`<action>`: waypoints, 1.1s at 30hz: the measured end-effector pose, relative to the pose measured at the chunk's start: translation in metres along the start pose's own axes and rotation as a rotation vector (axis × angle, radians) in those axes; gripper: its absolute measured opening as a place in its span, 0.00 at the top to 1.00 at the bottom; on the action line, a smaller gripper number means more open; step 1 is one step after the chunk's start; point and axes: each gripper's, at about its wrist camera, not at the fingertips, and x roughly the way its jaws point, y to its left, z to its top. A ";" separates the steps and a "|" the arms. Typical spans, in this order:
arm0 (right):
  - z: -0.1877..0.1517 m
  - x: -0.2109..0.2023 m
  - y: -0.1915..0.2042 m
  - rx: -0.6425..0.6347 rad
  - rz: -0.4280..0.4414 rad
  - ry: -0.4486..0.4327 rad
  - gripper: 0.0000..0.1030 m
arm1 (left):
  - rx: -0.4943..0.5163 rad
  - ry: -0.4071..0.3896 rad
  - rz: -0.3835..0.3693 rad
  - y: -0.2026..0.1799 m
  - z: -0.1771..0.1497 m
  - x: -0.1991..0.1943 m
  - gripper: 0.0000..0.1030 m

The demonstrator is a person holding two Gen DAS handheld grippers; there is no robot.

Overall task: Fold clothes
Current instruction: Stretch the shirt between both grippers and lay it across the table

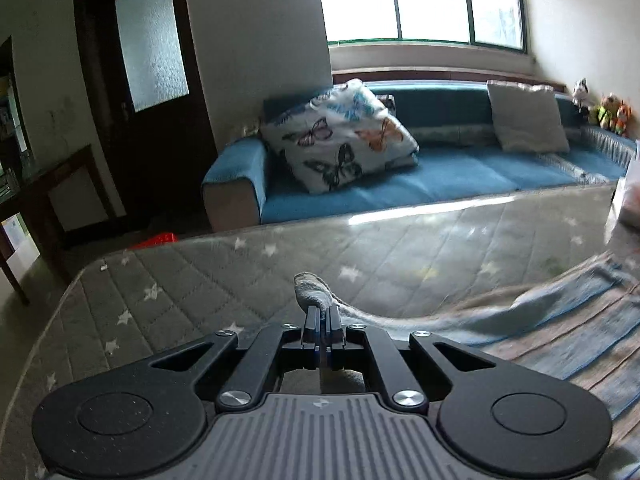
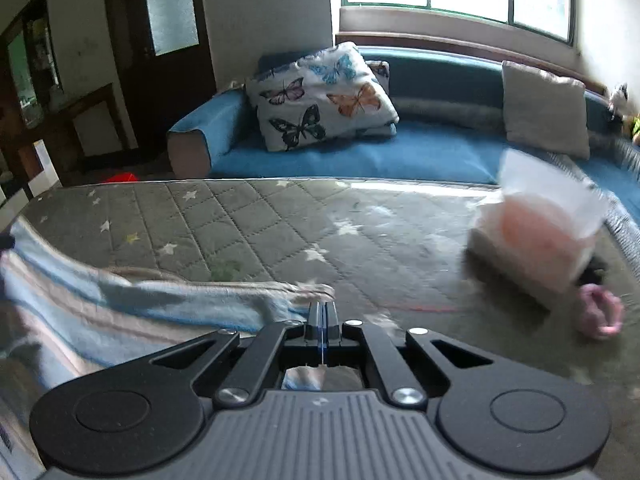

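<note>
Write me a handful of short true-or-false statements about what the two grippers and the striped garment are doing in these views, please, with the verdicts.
1. The left gripper is shut on the striped garment. True.
2. The right gripper is open and empty. False: it is shut on the garment's edge.
3. The garment lies on a quilted, star-patterned table cover. True.
4. The butterfly pillow sits on the table. False: it rests on the blue sofa behind the table.
5. A pink object lies right of the right gripper. True.
</note>
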 end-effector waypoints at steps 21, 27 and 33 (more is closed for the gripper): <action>0.007 0.050 0.018 -0.024 -0.058 -0.065 0.97 | 0.012 0.004 0.073 0.013 -0.019 0.027 0.97; 0.002 0.060 0.023 -0.069 -0.087 0.031 0.94 | -0.004 0.075 0.101 0.019 -0.023 0.038 0.93; -0.005 0.025 0.039 -0.134 -0.027 0.073 0.72 | 0.022 0.047 0.088 0.011 -0.030 0.002 0.53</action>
